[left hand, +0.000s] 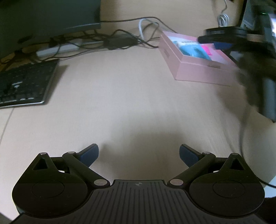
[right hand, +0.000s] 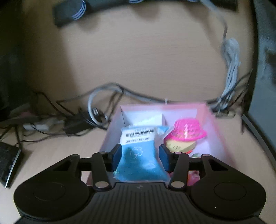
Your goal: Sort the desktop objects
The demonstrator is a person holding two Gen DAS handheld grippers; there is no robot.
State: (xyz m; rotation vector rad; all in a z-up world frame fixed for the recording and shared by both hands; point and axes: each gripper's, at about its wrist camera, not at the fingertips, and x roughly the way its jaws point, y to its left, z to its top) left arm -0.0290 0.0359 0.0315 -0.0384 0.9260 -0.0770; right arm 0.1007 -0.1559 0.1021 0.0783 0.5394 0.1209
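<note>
A pink box (left hand: 195, 69) lies open at the far right of the desk; it also shows in the right wrist view (right hand: 215, 120). My right gripper (right hand: 140, 158) is over the box, its jaws on either side of a blue and white packet (right hand: 139, 155). Whether the pads press the packet is unclear. A pink mesh item (right hand: 187, 129) over something yellow lies in the box to the packet's right. In the left wrist view the right gripper (left hand: 213, 43) is a blurred dark shape above the box. My left gripper (left hand: 138, 155) is wide open and empty over bare desk.
A black keyboard (left hand: 24, 86) lies at the left. A monitor (left hand: 48, 15) stands behind it. Tangled cables and a power strip (left hand: 110, 41) run along the back of the desk. A bundled white cable (right hand: 231, 69) hangs at the right.
</note>
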